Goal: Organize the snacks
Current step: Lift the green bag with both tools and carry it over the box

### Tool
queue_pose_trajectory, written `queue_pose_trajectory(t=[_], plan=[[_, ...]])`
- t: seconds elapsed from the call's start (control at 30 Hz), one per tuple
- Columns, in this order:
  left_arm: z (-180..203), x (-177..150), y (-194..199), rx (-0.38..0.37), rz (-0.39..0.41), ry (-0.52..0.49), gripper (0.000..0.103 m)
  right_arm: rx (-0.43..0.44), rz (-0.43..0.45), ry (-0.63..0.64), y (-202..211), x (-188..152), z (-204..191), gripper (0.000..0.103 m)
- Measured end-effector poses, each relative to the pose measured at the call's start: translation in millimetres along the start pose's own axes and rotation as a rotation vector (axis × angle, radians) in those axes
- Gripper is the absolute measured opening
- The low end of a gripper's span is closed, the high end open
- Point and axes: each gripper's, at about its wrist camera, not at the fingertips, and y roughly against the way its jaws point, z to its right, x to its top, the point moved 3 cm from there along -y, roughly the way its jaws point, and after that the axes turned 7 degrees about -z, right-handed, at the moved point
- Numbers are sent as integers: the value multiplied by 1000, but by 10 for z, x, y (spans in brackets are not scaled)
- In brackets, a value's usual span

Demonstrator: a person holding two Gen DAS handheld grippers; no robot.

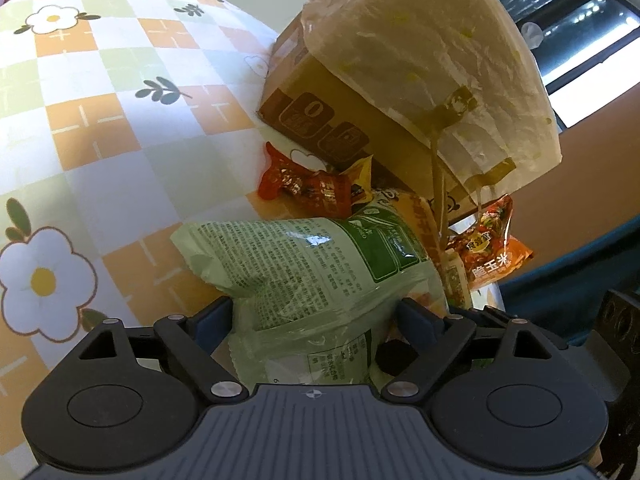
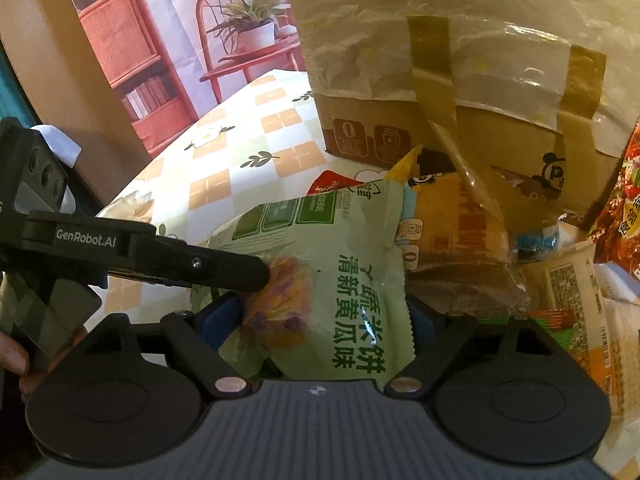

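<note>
The left claw (image 1: 316, 312) squeezes the green snack bag (image 1: 304, 268) at six o'clock, above the flowery bench (image 1: 100, 120). The right claw (image 2: 324, 316) pinches that bag too. The cardboard box (image 1: 316, 116) sits at twelve o'clock

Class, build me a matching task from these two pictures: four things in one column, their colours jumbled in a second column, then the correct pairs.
Things
1. big snack bag between the claws
2. small snack packet beside the box
3. cardboard box
4. flower on the tablecloth

Colours
A. brown
B. white with a yellow centre
C. pale green
D. red-orange

Pairs: 1-C, 2-D, 3-A, 4-B
</note>
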Motion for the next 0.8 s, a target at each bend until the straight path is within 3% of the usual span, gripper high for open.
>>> queue_pose_trajectory(t=[0.17, 0.37, 0.8], plan=[[50, 30, 63, 0, 18, -12, 85, 11, 25, 6, 63, 34, -46, 74], [175, 92, 201, -1, 58, -37, 85, 10, 62, -1, 146, 67, -56, 72], [839, 466, 673, -4, 176, -177, 85, 8, 244, 6, 739, 360, -88, 72]])
